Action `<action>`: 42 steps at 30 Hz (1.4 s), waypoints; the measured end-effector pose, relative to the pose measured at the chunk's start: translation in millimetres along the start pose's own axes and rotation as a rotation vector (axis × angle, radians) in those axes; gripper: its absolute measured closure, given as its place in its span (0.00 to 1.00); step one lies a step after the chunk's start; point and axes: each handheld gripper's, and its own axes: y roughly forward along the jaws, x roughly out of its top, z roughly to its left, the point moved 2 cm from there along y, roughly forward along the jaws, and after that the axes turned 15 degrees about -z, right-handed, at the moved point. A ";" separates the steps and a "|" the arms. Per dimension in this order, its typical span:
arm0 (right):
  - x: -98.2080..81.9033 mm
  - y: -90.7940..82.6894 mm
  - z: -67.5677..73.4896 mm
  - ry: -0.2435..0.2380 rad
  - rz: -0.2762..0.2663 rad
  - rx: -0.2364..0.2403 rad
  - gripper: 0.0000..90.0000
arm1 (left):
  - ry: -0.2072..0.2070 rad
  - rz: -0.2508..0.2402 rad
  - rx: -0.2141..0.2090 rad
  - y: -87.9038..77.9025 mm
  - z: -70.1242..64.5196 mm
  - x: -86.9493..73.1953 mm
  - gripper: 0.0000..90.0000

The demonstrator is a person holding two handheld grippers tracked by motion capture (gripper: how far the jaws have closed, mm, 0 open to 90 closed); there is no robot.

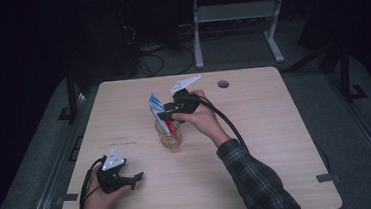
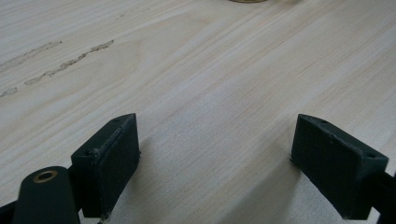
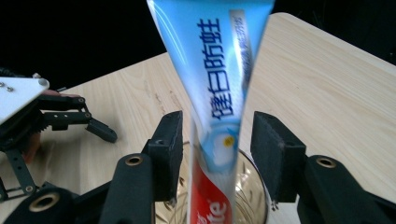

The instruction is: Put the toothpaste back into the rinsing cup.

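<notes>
A blue, white and red toothpaste tube (image 1: 156, 106) stands tilted in a clear glass (image 1: 169, 138) at the middle of the table. My right gripper (image 1: 166, 113) is open, its jaws on either side of the tube (image 3: 219, 70) just above the glass rim (image 3: 252, 186), with a thin gap on each side. My left gripper (image 1: 138, 178) rests low over the table's front left, open, with bare wood between its fingers (image 2: 112, 158). The right gripper view also catches it at the left (image 3: 95, 119).
The light wooden table (image 1: 275, 127) has a round cable hole (image 1: 223, 84) at the back and faint scuff marks (image 1: 121, 139) left of the glass. A grey desk frame (image 1: 236, 15) and cables lie on the dark floor behind.
</notes>
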 end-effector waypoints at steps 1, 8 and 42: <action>-0.6 -1.9 -0.4 0.001 0.002 -0.006 0.59 | 0.000 0.001 0.000 0.0 0.0 0.0 0.16; -4.0 -20.9 -3.6 0.004 -0.010 -0.038 0.55 | 0.000 0.000 0.000 0.0 0.1 0.0 0.16; -80.5 -143.0 -10.1 0.033 0.013 -0.268 0.37 | -0.002 0.000 0.000 0.0 -0.1 0.0 0.16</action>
